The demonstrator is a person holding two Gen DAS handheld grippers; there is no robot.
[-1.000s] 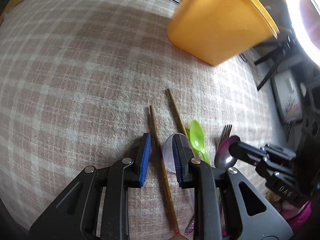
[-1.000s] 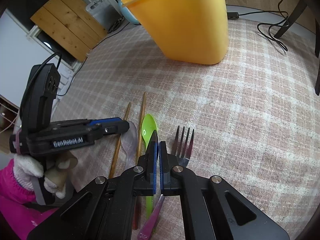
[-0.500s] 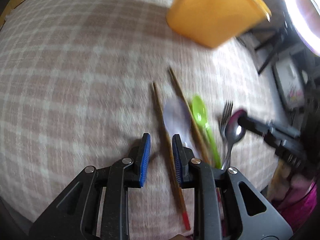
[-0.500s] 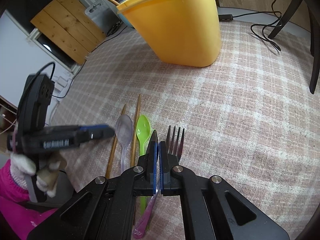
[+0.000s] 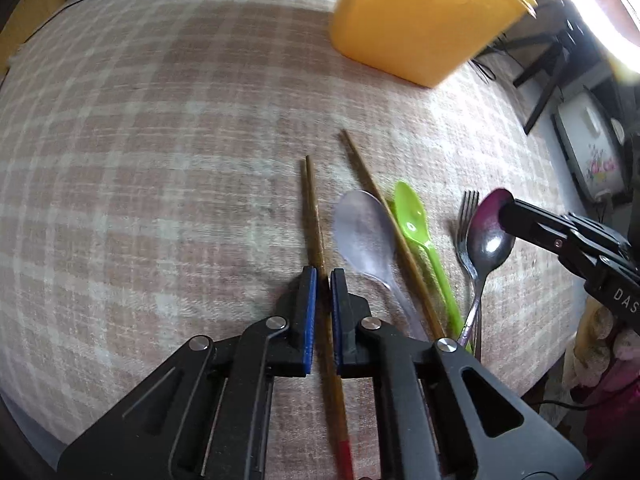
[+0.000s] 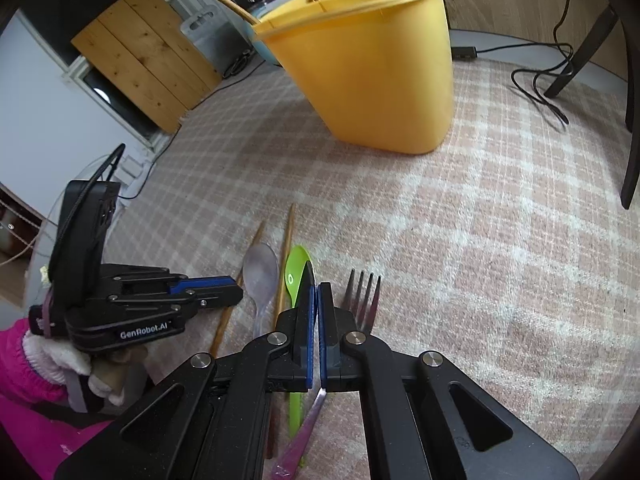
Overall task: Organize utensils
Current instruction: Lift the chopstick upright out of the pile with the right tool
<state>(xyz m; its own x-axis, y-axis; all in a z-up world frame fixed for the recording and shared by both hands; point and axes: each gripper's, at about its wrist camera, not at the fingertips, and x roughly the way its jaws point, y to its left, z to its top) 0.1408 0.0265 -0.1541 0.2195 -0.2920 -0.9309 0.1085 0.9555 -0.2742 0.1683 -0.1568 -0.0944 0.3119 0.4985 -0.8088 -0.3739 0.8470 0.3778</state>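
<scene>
I see the checked tablecloth [image 5: 160,160] filling both wrist views, and on it, well ahead of both tongs, the yellow holder [image 6: 372,76]. Only my right view looks into its rim, where a few wooden sticks [image 6: 224,2] poke out; my left view gives me just its outer wall [image 5: 416,20] and nothing of the inside.

The left gripper [image 5: 322,276] points steeply down, its blue pads drawn in narrow on either side of the left chopstick [image 5: 312,208], which runs straight between them. The gap is so slim I read the pads as pinching it, though I cannot make out the contact itself. From my right view this gripper [image 6: 236,292] shows side-on, and a white-gloved hand [image 6: 60,360] with a pink sleeve [image 6: 16,364] holds it; the left view shows none of that.

The right gripper [image 6: 318,292] has its pads pressed together with nothing between them. In my left view its black tip [image 5: 508,210] hangs over the bowl of the metal spoon [image 5: 490,240]; from the right view that spoon shows only as a purplish handle [image 6: 304,432] below the pads.

Just right of the left tongs lie the clear spoon [image 5: 364,232], the second chopstick [image 5: 372,184] and the green spoon [image 5: 412,212]. The fork [image 6: 364,296] sits just right of the right tongs' tips.
</scene>
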